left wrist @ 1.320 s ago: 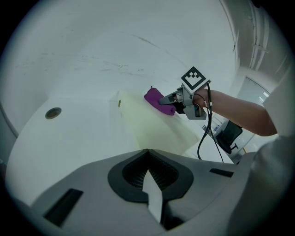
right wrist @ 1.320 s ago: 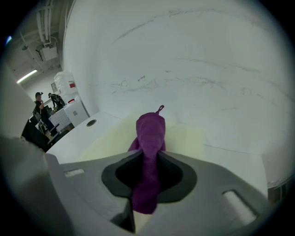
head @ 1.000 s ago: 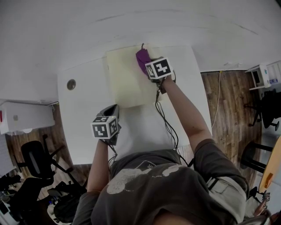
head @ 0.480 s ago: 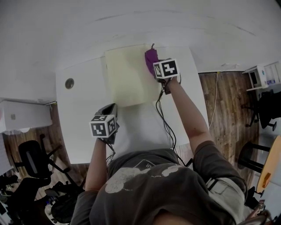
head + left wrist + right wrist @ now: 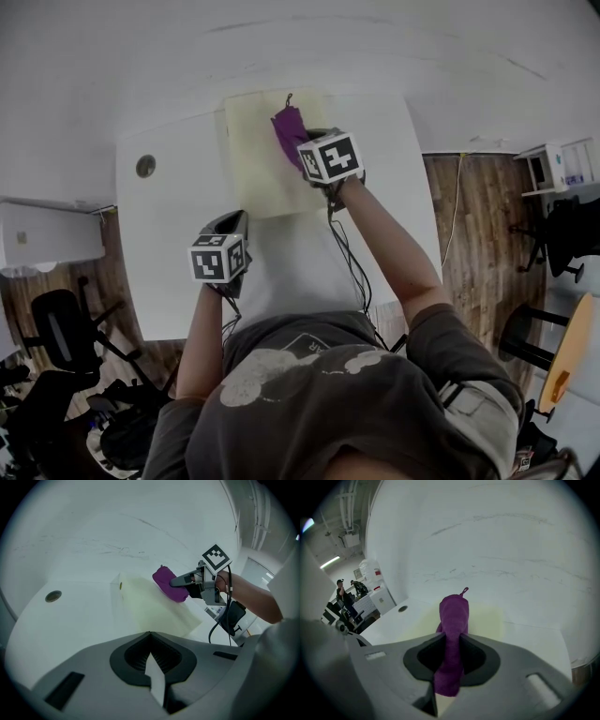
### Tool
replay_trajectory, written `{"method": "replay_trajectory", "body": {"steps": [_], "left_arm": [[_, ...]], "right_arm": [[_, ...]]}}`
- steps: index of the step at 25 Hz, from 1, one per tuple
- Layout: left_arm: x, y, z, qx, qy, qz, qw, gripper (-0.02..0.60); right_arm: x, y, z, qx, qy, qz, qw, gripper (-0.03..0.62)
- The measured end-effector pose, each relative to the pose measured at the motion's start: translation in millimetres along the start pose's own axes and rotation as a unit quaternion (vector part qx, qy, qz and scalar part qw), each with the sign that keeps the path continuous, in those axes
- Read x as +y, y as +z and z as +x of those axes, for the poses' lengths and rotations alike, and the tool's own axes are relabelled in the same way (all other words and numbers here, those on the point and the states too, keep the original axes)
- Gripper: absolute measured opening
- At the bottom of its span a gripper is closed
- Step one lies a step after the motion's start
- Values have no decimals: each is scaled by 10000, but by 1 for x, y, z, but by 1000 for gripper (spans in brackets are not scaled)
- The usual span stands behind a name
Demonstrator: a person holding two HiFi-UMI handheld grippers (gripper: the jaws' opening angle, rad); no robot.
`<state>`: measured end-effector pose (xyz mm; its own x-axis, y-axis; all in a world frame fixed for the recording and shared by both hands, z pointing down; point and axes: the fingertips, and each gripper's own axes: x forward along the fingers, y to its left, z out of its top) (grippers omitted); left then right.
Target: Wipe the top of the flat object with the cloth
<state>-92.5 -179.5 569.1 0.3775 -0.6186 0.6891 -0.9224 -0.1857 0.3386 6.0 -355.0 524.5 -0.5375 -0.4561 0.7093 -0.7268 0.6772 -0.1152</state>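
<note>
Cloth, purple, pressed on the far part of a pale flat board, which lies at the far edge of our white table. Our right tongs are clamped tight on the cloth. Our left tongs, jaws together on nothing, hang over the table just short of the board's near edge.

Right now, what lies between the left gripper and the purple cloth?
Only a bare stretch of the pale board. Nothing else sits between the left gripper and the cloth. The left gripper view shows this best.
</note>
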Motion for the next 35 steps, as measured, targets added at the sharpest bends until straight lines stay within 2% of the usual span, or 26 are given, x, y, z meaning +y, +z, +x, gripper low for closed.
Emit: {"method": "replay_trajectory", "body": {"steps": [9,14,19,27,35], "left_arm": [[1,-1,2,36,-37,37,10000,-3],[1,-1,3,26,-38,21,10000,-3],[1,-1,3,4,-44,-8,10000,-3],[1,1,2,-23,-53,-40,10000,-3],[2,-1,0,-105,-11,-17,9999,-3]], "right_arm": [[95,-2,24,107,781,-396,9961,74],[128,-3,33,214,1049,-532,9928,74],[128,-15,43,427,972,-667,9921,74],[121,-16,45,363,931,-628,9930,74],[97,-20,39,354,744,-356,9960,74]]}}
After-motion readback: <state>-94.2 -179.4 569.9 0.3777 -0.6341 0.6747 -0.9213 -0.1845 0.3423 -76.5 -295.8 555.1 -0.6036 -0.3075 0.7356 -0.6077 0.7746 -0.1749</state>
